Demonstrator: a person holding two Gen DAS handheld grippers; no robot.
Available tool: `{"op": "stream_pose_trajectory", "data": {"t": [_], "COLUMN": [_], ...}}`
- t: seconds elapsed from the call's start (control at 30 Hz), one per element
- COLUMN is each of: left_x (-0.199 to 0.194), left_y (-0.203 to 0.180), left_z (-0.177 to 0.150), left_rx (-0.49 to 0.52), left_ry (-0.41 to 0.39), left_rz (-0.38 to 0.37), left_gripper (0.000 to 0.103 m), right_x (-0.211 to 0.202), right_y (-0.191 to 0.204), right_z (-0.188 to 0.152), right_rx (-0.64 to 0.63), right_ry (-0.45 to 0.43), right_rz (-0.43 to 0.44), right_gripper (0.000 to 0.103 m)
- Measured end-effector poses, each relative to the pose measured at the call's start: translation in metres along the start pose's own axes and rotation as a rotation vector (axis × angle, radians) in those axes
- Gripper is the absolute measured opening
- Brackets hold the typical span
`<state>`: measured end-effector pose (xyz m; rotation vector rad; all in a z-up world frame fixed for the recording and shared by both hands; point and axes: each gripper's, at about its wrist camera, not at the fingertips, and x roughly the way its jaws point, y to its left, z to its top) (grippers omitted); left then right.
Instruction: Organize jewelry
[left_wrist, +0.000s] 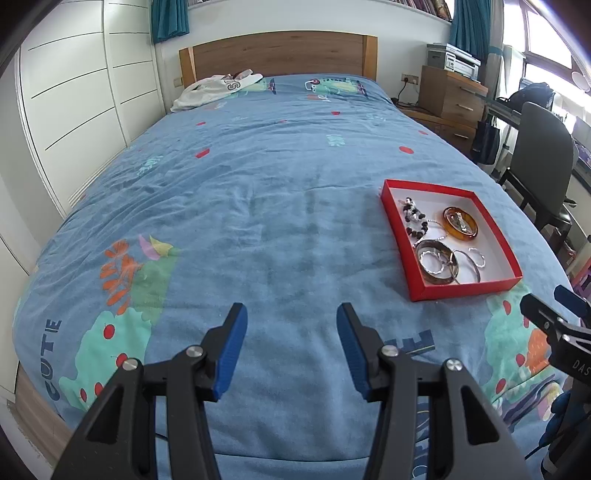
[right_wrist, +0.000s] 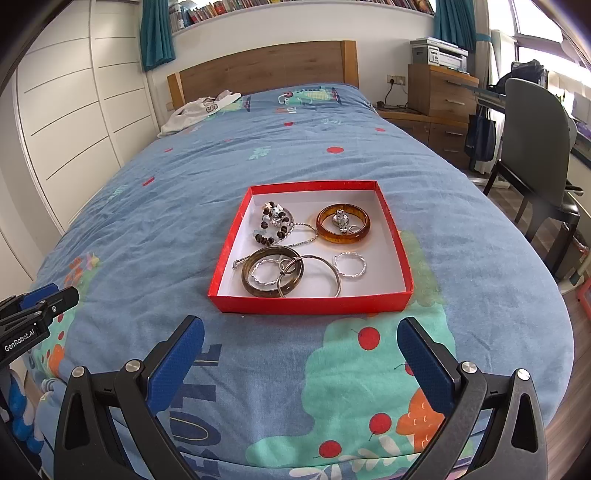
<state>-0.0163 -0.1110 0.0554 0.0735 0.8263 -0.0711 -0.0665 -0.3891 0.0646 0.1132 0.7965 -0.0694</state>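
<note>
Both grippers, left (left_wrist: 290, 314) and right (right_wrist: 301, 332), hover with fingers apart over a blue bedspread (left_wrist: 258, 206). Beyond lies a red tray (right_wrist: 310, 304) of bangles (right_wrist: 343, 224). Farther off stand a wooden headboard (right_wrist: 266, 68), white wardrobe (left_wrist: 74, 92) and chair (right_wrist: 535, 140).

I find a home bedroom: bed (left_wrist: 258, 206) with wooden headboard (left_wrist: 277, 51), white wardrobe (left_wrist: 74, 103), curtains (right_wrist: 157, 33), bookshelf (right_wrist: 229, 7) above

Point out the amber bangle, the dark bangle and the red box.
amber bangle (right_wrist: 360, 236), right wrist view, its near band.
dark bangle (right_wrist: 248, 278), right wrist view, its left band.
red box (right_wrist: 310, 305), right wrist view, its near wall.
</note>
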Motion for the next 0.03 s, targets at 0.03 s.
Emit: {"op": "stream_pose_trajectory", "data": {"t": [0.03], "left_x": [-0.0001], "left_y": [0.0006], "left_z": [0.0004], "left_rx": [0.0], "left_ry": [-0.001], "left_rz": [-0.001], "left_gripper": [0.048], "right_x": [0.0001], "right_y": [0.0], "right_z": [-0.0002], "right_rx": [-0.001], "right_ry": [0.0], "right_rz": [0.0], "right_gripper": [0.102]}}
